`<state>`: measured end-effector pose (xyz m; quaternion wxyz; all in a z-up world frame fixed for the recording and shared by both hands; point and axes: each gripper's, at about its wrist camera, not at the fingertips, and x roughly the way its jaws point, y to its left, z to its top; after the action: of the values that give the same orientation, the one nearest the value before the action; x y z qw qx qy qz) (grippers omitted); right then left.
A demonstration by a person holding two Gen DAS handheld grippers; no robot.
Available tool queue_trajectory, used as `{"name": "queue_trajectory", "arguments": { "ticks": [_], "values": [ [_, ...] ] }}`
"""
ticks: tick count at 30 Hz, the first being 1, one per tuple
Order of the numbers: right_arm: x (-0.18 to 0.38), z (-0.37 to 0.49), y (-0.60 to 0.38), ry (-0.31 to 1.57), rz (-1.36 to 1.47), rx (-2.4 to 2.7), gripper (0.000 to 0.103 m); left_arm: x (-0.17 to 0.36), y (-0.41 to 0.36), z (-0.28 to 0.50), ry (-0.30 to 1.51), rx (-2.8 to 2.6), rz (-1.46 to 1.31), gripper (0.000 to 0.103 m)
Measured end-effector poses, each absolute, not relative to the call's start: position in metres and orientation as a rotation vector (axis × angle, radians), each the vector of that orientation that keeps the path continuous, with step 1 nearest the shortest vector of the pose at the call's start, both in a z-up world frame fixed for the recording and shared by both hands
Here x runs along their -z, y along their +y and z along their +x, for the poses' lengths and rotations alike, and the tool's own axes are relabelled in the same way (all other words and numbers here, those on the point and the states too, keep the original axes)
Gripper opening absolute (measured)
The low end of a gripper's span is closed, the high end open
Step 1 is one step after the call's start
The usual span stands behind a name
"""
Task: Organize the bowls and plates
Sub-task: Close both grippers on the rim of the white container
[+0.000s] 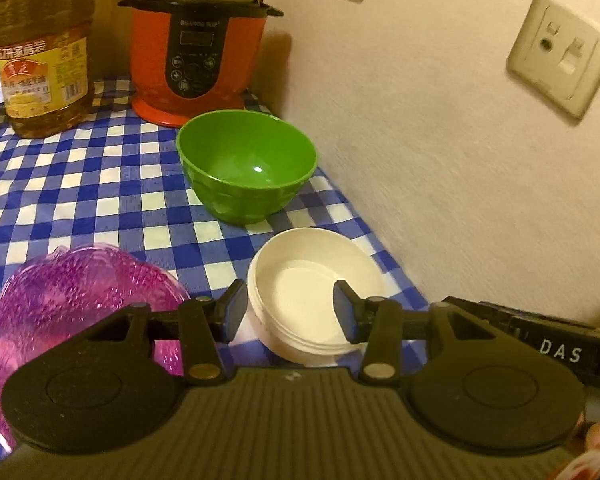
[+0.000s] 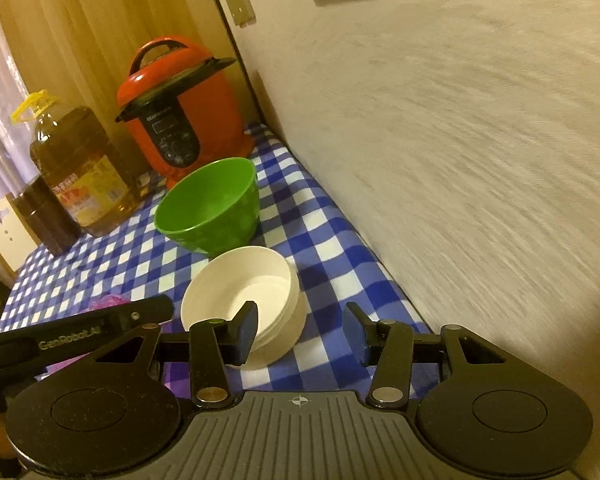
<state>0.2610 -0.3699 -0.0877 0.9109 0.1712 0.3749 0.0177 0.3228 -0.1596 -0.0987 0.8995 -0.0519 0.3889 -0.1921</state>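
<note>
A green bowl (image 1: 247,164) stands on the blue checked tablecloth (image 1: 80,184) near the wall. A white bowl (image 1: 312,284) sits just in front of it. A purple see-through bowl (image 1: 72,300) lies at the lower left. My left gripper (image 1: 290,310) is open, its fingers straddling the white bowl's near left rim. In the right wrist view the green bowl (image 2: 208,204) and white bowl (image 2: 240,288) show too. My right gripper (image 2: 302,330) is open just above and right of the white bowl, holding nothing.
A red pressure cooker (image 1: 198,40) stands in the back corner, with a large oil bottle (image 1: 44,48) to its left. The wall (image 1: 440,160) runs close along the table's right edge. A dark jar (image 2: 46,216) stands beside the oil bottle.
</note>
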Motion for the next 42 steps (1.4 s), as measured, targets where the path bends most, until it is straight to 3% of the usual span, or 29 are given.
{"name": "queue_trajectory", "arguments": {
  "ticks": [2,4,21,28,42],
  "values": [
    [0.094,0.269,-0.369,0.779,0.348,-0.043,0.046,0.104,-0.164,0.331,0.816,0.398,-0.082,0.038],
    [0.098,0.278,-0.367,0.79,0.343,-0.048,0.036,0.11,-0.168,0.338,0.83,0.4,-0.063,0.036],
    [0.131,0.326,-0.36,0.867,0.354,-0.101,0.023,0.143,-0.167,0.363,0.894,0.402,-0.036,0.015],
    [0.138,0.329,-0.358,0.881,0.355,-0.098,0.015,0.143,-0.166,0.364,0.891,0.397,-0.039,0.014],
    [0.13,0.322,-0.36,0.861,0.361,-0.079,0.011,0.135,-0.163,0.359,0.912,0.396,-0.079,0.011]
  ]
}}
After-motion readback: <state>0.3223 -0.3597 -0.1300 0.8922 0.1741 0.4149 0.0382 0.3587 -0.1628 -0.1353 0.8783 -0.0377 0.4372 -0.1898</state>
